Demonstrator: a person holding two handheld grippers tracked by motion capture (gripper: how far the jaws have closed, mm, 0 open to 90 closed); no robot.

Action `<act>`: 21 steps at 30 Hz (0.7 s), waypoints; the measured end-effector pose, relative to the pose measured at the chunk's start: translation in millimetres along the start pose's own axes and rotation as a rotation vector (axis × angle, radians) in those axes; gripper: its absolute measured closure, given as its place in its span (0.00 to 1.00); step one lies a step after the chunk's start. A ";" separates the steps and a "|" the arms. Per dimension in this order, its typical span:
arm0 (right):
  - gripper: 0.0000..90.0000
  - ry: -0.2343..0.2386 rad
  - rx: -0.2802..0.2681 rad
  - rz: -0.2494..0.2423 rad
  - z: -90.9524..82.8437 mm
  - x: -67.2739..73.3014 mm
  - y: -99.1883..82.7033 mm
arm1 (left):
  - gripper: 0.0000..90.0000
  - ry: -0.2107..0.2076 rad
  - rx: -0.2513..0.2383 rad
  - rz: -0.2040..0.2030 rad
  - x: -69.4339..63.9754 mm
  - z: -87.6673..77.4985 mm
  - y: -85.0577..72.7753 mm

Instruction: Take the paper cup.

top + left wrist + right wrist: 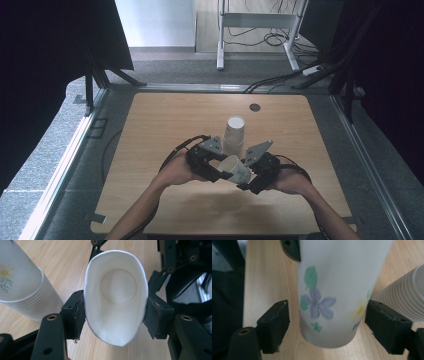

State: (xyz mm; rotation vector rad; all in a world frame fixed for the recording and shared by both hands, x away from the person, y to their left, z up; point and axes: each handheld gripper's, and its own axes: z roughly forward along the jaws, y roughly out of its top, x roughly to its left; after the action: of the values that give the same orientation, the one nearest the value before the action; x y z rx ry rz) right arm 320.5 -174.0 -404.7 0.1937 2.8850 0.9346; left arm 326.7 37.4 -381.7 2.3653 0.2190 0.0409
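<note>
Two tools meet over the counter (165,120): your left tool (115,312) squeezes the paper cup (115,297) at its rim, right tool (327,322) spread loose round its base, cup stack (234,134) just behind

Both grippers (212,167) (257,175) are black, each topped by a grey three-cornered plate (211,145), trailing black cables (172,152); brass-coloured screws (51,317) show.

Even soft light, dark surrounds, faint shadows beneath the forearms, blurred close-up views, bright backdrop
</note>
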 end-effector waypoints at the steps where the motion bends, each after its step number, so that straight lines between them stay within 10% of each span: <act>1: 0.26 -0.003 0.019 -0.001 3.6 -0.5 1.5 | 0.43 0.003 0.014 0.003 -0.6 0.5 1.7; 11: 0.41 -0.006 0.074 -0.004 13.5 -0.5 4.1 | 0.41 0.017 0.049 0.020 -2.6 5.2 8.5; 21: 0.41 -0.004 -0.113 0.071 0.5 -1.8 -9.0 | 0.16 -0.014 -0.160 -0.102 5.0 -0.6 -3.6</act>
State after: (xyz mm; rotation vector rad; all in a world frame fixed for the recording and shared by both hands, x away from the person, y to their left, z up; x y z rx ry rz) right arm 321.5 -181.2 -410.3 0.2896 2.8282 1.1040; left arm 331.1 41.2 -384.0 2.1916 0.3170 -0.0072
